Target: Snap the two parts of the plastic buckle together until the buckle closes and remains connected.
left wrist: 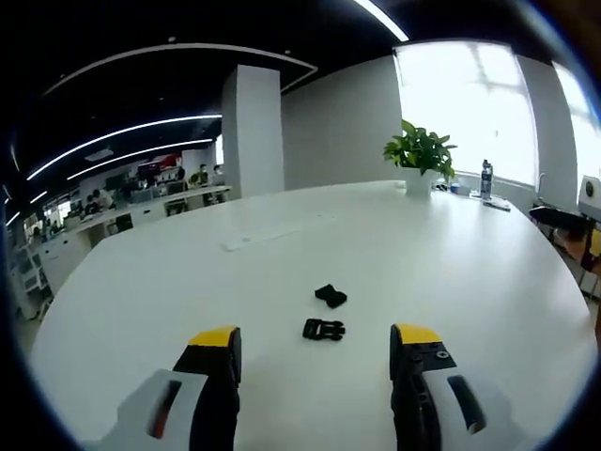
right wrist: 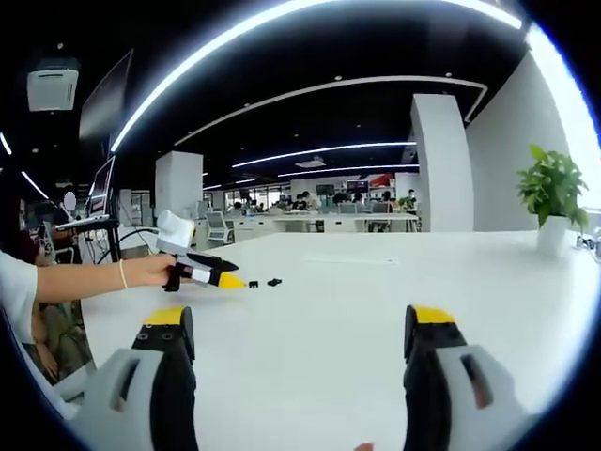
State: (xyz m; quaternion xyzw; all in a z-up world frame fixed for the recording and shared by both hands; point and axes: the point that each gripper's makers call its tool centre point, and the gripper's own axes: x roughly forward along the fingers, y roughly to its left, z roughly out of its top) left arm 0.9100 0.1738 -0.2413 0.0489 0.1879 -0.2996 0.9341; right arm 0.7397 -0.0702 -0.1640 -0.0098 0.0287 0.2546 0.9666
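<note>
We work over a broad white table (left wrist: 451, 272) with a rounded edge, its top smooth and mostly bare, in a large open-plan office lit by long curved ceiling strips. In the left gripper view our left gripper (left wrist: 315, 349) hangs low over the table with its yellow-tipped jaws spread wide and nothing between them. Just ahead of that gap lies one buckle part (left wrist: 324, 329), flat on the table, and a little farther on lies the second buckle part (left wrist: 331, 296), near the first but apart from it, so the buckle is not yet joined. Beyond them a pale flat strip (left wrist: 272, 232) rests on the tabletop, and at the far edge stands a potted plant (left wrist: 420, 155) before a bright window, with a dark bottle (left wrist: 486, 178) beside it. A white pillar (left wrist: 252, 132) rises behind the table, and desks with people fill the background. In the right gripper view our right gripper (right wrist: 299, 338) is likewise released, jaws wide and empty, held well back from the parts. There the buckle pieces are small dark specks near the other gripper's tip, too small for us to tell apart with any certainty.
</note>
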